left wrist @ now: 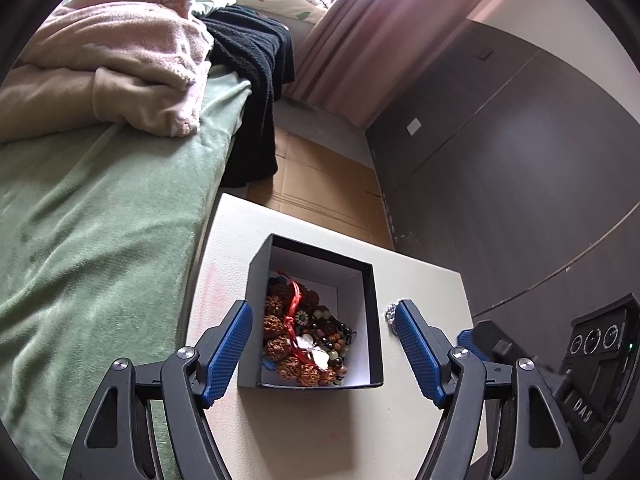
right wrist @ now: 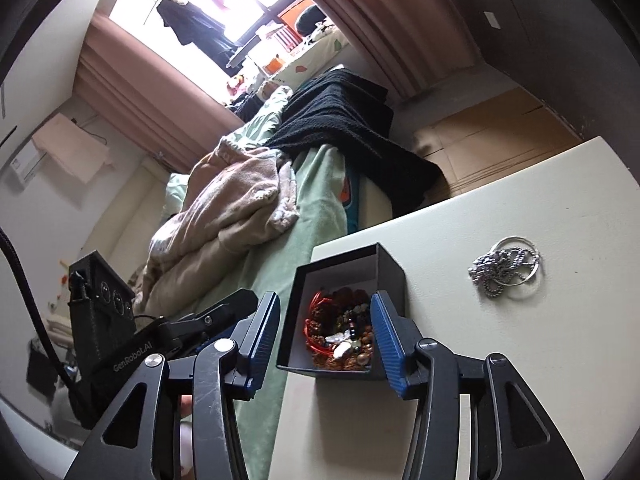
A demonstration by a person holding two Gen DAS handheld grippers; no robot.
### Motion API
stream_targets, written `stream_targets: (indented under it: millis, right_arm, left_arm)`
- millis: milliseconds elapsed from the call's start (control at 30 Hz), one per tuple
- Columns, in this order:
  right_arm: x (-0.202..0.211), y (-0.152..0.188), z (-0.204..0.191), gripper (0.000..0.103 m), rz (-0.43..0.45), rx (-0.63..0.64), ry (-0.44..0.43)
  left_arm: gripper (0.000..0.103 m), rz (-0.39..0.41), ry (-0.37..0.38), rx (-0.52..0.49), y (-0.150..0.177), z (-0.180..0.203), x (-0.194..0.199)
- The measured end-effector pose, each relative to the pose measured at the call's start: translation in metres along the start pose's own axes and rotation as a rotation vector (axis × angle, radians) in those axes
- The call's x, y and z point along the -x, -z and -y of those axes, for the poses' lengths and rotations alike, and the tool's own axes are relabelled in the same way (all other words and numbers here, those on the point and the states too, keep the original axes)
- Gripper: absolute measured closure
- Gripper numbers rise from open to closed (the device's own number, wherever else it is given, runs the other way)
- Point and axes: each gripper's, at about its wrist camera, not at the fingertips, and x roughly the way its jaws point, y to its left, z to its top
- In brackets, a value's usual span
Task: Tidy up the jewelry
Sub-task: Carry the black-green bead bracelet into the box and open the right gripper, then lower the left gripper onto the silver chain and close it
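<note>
Straddling the black box (left wrist: 312,380), both grippers spread wide (left gripper (left wrist: 324,346), right gripper (right wrist: 325,340)), silver jewelry (left wrist: 390,314) half hidden.

Legible markings, two entries.

1. "GenRobot.AI": pale lettering along the black arm of the left tool's body (right wrist: 132,356), seen from the right wrist view.
2. "DAS": pale letters on the black housing of the right tool's body (left wrist: 584,414), seen from the left wrist view; the word runs past these letters, unreadable.
</note>
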Motion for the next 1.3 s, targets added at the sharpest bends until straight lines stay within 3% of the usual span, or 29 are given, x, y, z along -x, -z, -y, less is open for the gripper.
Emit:
stream_targets:
  millis: [133, 600, 733, 900, 1033, 1300]
  right_arm:
    - [0.019, -0.005, 0.018, 0.038, 0.023, -0.046, 0.065]
    - [0.052, -0.013, 0.08, 0.032, 0.008, -0.179, 0.19]
    - [0.052, -0.017, 0.097, 0.032, -0.024, -0.21, 0.232]
    - [0.062, -0.021, 0.115, 0.032, -0.04, -0.235, 0.232]
    - [0.073, -0.022, 0.132, 0.032, -0.039, -0.266, 0.263]
    - [0.088, -0.024, 0.161, 0.032, -0.02, -0.368, 0.256]
  left_arm:
    - [0.029, -0.007, 0.0, -0.031, 0.006, 0.013, -0.005]
    - [0.029, -0.02, 0.02, -0.16, 0.024, 0.076, -0.029]
    - [0.034, -0.047, 0.001, -0.209, 0.022, 0.098, -0.041]
    - [0.039, -0.089, -0.058, -0.275, 0.016, 0.123, -0.064]
    - [0.053, -0.148, -0.117, -0.335, 0.015, 0.138, -0.092]
    - [0.057, -0.229, -0.205, -0.426, 0.021, 0.153, -0.138]
